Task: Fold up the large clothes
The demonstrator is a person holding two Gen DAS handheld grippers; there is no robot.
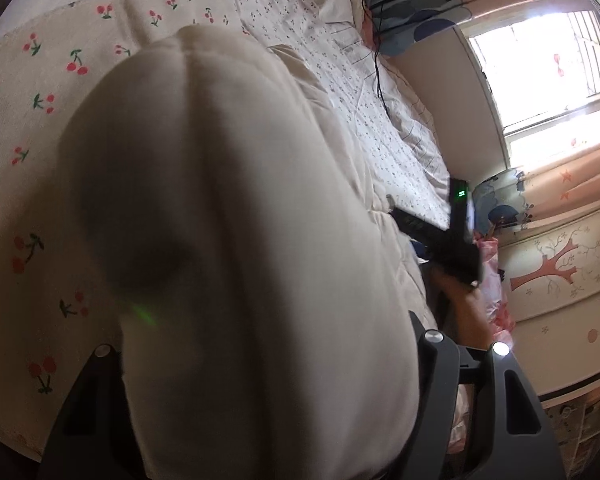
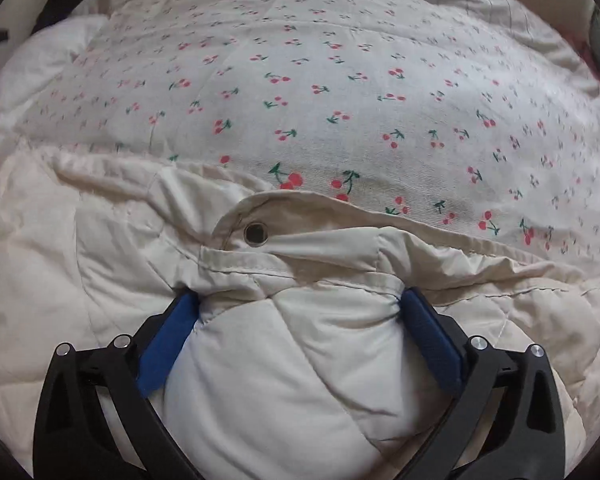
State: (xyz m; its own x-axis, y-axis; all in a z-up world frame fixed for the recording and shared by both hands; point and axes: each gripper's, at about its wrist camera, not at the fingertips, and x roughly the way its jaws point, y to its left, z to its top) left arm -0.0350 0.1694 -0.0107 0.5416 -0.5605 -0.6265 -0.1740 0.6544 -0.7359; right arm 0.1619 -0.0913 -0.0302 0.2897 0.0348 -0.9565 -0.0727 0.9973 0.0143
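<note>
Item: cream quilted jacket (image 2: 284, 360), lying on the cherry-print sheet (image 2: 320, 100), long axis unclear to me. My right gripper (image 2: 300, 304) tips steeply down, blue pads pinching a thick fold beside the snap button (image 2: 255, 234). My left gripper (image 1: 260, 360) clamps bulging padding (fingertips hidden).

Matt quilted cloth jacket (image 2: 284, 360), metal snap (image 2: 255, 234)
</note>
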